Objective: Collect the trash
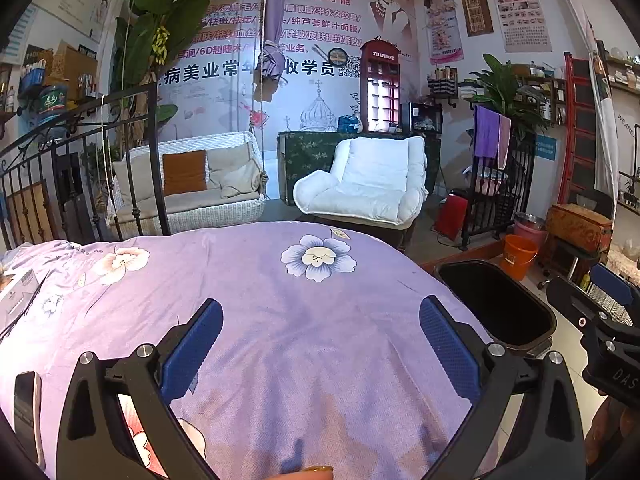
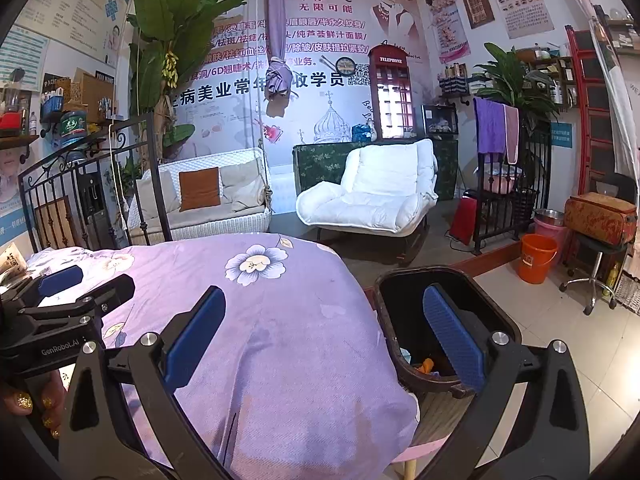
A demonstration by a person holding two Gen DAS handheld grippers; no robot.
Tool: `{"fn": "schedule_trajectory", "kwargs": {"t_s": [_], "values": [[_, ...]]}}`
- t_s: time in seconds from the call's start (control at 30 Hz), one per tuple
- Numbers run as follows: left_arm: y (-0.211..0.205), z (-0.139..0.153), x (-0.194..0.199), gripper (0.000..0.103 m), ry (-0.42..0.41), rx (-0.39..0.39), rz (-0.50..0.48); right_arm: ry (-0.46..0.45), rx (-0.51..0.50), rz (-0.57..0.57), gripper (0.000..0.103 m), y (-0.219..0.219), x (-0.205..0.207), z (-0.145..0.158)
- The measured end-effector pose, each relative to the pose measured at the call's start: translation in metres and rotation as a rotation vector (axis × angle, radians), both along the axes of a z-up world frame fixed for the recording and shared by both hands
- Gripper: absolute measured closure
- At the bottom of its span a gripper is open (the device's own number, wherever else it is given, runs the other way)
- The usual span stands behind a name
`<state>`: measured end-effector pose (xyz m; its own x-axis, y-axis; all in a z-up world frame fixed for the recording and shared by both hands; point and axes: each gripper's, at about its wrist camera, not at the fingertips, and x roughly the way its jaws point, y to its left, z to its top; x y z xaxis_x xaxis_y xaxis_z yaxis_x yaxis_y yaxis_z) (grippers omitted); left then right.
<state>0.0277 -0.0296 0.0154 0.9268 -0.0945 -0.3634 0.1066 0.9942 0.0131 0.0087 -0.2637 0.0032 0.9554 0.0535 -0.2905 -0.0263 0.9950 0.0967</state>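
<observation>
Both of my grippers hang with fingers spread wide and nothing between them, which I read as holding ready between pickups. My left gripper (image 1: 320, 332) is over the purple floral bedspread (image 1: 280, 300); my right gripper (image 2: 324, 324) straddles the bed's edge, its right finger over the dark trash bin (image 2: 516, 332) set just beside the bed, handy for drops. Some scraps (image 2: 426, 366) lie in the bin's bottom, below that finger. What look like papers (image 1: 20, 296) lie at the bedspread's far left, well apart from my left fingers.

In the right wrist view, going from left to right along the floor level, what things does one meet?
Left gripper → purple bedspread → black trash bin → orange bucket → stool.
</observation>
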Motion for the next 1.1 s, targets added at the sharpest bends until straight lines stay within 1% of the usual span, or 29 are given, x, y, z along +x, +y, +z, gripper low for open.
{"fn": "schedule_trajectory", "kwargs": {"t_s": [1.1], "values": [[0.0022, -0.0030, -0.0009, 0.005, -0.001, -0.009, 0.007, 0.013, -0.003, 0.009, 0.005, 0.0047, 0.0045, -0.0061]]}}
